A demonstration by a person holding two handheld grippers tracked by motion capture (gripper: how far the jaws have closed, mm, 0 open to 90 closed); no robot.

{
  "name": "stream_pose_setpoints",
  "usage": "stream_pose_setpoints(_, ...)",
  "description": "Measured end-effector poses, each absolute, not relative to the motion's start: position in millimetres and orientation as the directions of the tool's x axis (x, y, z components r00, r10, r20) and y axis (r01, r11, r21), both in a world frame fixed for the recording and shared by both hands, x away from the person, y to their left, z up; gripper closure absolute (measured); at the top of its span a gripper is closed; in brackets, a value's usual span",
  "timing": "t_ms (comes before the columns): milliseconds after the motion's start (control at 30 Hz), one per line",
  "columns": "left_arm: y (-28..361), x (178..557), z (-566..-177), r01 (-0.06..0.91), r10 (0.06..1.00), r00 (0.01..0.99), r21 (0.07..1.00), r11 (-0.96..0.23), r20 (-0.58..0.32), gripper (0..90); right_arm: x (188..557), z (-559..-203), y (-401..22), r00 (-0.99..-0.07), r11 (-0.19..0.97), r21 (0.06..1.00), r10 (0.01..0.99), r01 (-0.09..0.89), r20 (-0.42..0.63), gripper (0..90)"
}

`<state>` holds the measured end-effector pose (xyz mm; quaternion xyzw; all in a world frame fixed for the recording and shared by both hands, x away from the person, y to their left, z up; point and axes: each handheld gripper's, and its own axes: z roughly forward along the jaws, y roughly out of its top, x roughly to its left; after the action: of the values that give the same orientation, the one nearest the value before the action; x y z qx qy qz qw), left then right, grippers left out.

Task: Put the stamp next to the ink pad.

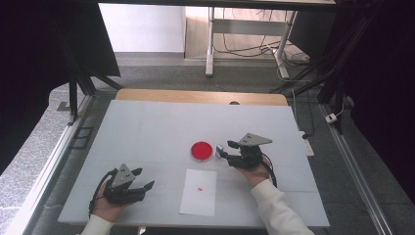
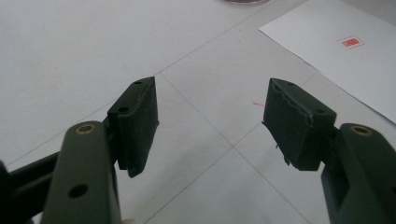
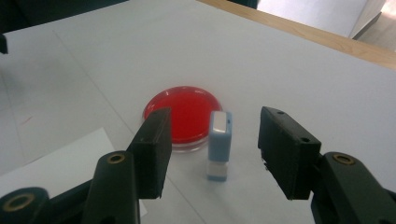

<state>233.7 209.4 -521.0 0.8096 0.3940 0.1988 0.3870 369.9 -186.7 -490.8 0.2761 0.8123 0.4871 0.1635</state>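
You had the white-covered table [image 1: 147, 127] laid out, with the white paper sheet [image 1: 198, 192] bearing a small red stamped mark [image 1: 200, 189] near your edge. Beyond it sat the round red ink pad dish [image 3: 182, 114], and just beside that stood the small blue and white stamp [image 3: 219, 144], upright on the table. Your right gripper [image 3: 212, 149] straddled the stamp, jaws apart, neither pad touching it. Your left gripper [image 2: 210, 121] rested off to the side, jaws also apart around nothing. The danger, I'd say: that tall narrow stamp could tip if a retreating pad clipped it, or smear ink.
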Motion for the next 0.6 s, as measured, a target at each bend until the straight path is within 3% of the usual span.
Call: stream_pose_setpoints(600,210.3,232.0,-521.4,0.486,0.795,0.607,0.784,-0.385,0.014,35.3,330.4,-489.9,-237.7,-0.778,0.413,0.876,0.624,0.25,-0.072,43.2)
